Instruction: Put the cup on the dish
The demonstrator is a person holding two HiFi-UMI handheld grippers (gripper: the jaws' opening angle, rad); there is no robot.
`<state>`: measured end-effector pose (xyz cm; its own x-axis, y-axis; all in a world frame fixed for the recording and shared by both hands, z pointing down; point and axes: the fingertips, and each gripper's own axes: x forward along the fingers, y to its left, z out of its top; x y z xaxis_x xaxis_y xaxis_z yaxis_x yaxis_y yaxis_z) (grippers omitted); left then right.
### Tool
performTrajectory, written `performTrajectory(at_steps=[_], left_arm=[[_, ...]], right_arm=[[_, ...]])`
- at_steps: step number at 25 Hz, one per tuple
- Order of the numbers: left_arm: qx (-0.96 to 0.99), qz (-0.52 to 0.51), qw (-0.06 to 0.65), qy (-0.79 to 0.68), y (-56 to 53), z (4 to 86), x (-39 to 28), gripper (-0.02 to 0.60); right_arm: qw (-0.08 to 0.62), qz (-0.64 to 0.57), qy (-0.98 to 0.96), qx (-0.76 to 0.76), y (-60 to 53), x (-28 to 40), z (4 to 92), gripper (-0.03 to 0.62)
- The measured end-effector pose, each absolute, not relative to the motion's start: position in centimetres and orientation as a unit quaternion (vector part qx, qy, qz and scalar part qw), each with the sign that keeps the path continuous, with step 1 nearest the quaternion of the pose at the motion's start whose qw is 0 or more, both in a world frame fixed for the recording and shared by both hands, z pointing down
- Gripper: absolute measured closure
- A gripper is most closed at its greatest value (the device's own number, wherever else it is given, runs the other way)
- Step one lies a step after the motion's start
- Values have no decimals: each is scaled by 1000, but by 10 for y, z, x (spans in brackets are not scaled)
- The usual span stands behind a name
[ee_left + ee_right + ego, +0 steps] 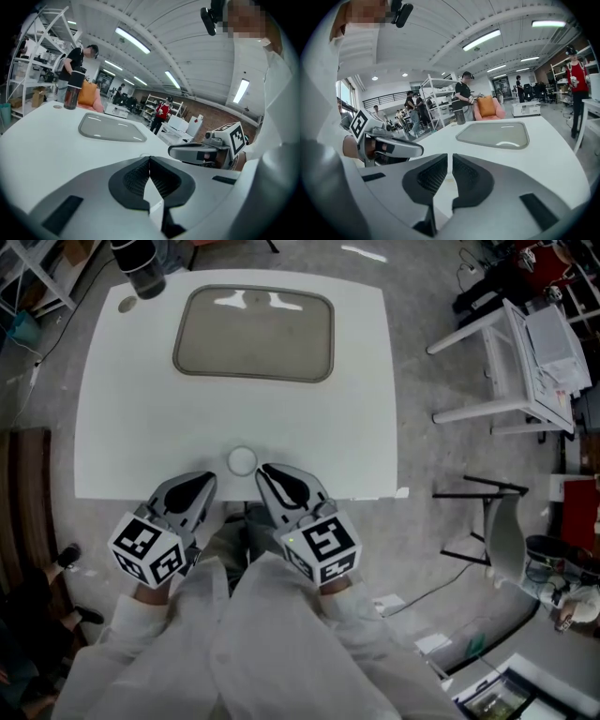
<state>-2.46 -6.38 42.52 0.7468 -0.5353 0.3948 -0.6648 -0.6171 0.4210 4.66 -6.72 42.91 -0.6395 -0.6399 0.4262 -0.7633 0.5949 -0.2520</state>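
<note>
Dish [253, 332] far across table [112, 427]; left tongs [208, 480] and right tongs [266, 472] shut, empty, side by side, tilted down

Head view's top edge cuts off the dark cup [141, 273]; the small white disc [242, 460] is perhaps a lid.

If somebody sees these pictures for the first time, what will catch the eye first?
First, the left gripper and right gripper, with black-and-white marker cubes, side by side at the near edge of the white table, jaws together and empty. Just ahead of their tips sits a small round white cup. Farther away lie a grey rectangular dish and, at the far left corner, a dark tumbler.
</note>
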Motion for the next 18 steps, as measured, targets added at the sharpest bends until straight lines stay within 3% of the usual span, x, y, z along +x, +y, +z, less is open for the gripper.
performTrajectory(at_steps=[7,14,18], left_arm=[[889,126,298,-325,-58,445,-26,574],[885,126,316,-320,-57,459,-23,573],[882,124,321,-321,-61,464,-24,574]], right_arm=[[171,230,-873,395,-60,41,457,566],[192,230,-873,385,-63,35,476,486],[213,223,-872,380,-64,31,490,397]])
